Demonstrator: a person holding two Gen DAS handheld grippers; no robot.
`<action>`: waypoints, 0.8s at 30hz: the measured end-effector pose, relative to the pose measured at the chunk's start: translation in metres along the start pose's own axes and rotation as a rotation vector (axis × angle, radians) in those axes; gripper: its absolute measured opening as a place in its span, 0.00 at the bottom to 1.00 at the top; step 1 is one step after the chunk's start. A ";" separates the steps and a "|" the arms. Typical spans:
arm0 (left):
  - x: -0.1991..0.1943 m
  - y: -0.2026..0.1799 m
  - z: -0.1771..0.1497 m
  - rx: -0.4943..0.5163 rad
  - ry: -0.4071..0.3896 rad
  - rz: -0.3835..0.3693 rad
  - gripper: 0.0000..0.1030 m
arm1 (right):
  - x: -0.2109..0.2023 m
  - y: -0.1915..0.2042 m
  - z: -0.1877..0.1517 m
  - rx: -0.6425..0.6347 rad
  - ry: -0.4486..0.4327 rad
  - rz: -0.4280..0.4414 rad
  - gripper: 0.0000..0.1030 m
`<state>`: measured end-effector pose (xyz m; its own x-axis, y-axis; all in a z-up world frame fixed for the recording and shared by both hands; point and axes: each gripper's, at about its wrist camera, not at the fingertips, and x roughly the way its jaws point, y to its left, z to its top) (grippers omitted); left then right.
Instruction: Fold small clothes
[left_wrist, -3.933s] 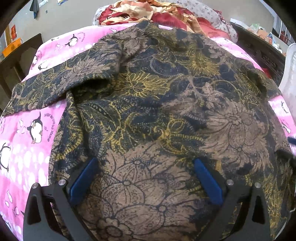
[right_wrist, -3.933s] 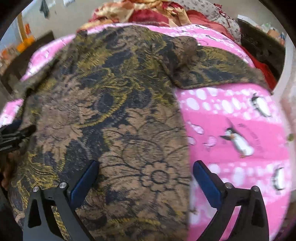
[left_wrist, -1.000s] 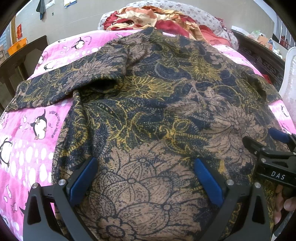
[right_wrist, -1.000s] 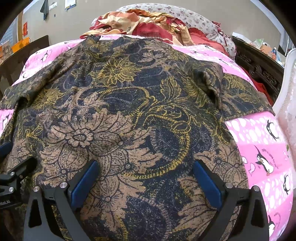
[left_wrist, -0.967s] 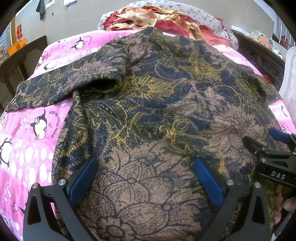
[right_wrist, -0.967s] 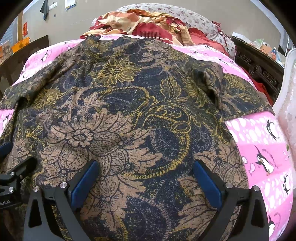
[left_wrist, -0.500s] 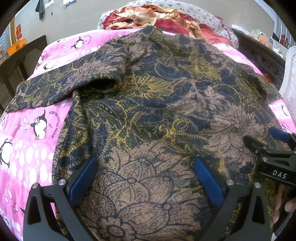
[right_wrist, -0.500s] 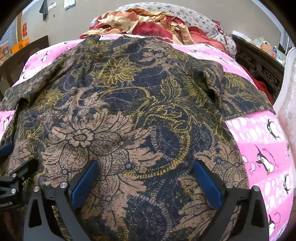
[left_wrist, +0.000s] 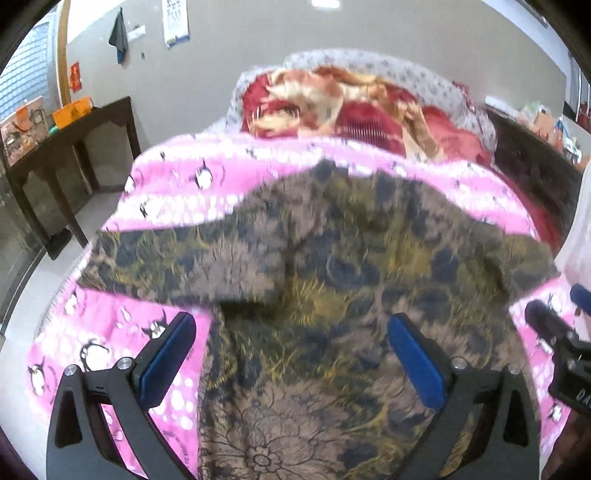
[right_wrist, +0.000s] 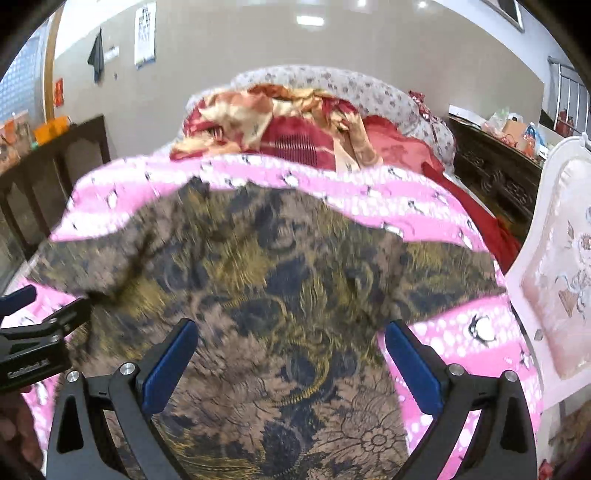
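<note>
- Left wrist view: left gripper (left_wrist: 291, 354) has its jaws spread wide, nothing between the blue pads (left_wrist: 168, 354) but cloth lying below.
- One patterned garment (left_wrist: 332, 280), brown, navy and yellow, fills the centre and lower frame; its body runs down between the jaws, and its left edge lies just inside the left pad.
- One sleeve (left_wrist: 177, 258) extends toward centre left. The fabric is motion-blurred.
- Right gripper (left_wrist: 557, 343) shows at the right edge; its jaw state cannot be told here.
- Pink penguin-print bedsheet (left_wrist: 110, 325) lies under the garment; a red-and-cream blanket (left_wrist: 354, 107) sits upper centre, a dark side table (left_wrist: 70, 144) upper left.
- Right wrist view: right gripper (right_wrist: 288, 354) has its jaws spread; the garment (right_wrist: 273, 280) lies between and beyond them, with its right edge inside the right pad.
- Left gripper (right_wrist: 40, 339) enters at lower left.
- One white padded chair (right_wrist: 554, 280) stands at the right edge.
</note>
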<state>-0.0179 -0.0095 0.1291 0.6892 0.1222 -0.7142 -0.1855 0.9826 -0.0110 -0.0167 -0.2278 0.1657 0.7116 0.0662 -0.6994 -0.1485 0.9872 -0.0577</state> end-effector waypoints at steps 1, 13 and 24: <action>-0.004 0.000 0.003 -0.003 -0.007 0.004 1.00 | -0.002 0.000 0.003 0.005 0.001 0.004 1.00; -0.003 -0.023 0.006 -0.018 0.024 -0.054 1.00 | -0.001 -0.021 0.006 0.044 0.053 -0.021 1.00; -0.008 0.000 -0.006 -0.016 -0.001 -0.049 1.00 | -0.016 0.000 -0.001 0.048 0.034 -0.064 1.00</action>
<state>-0.0276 -0.0112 0.1310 0.6986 0.0741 -0.7116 -0.1624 0.9851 -0.0569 -0.0284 -0.2288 0.1764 0.6946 -0.0012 -0.7194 -0.0699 0.9952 -0.0692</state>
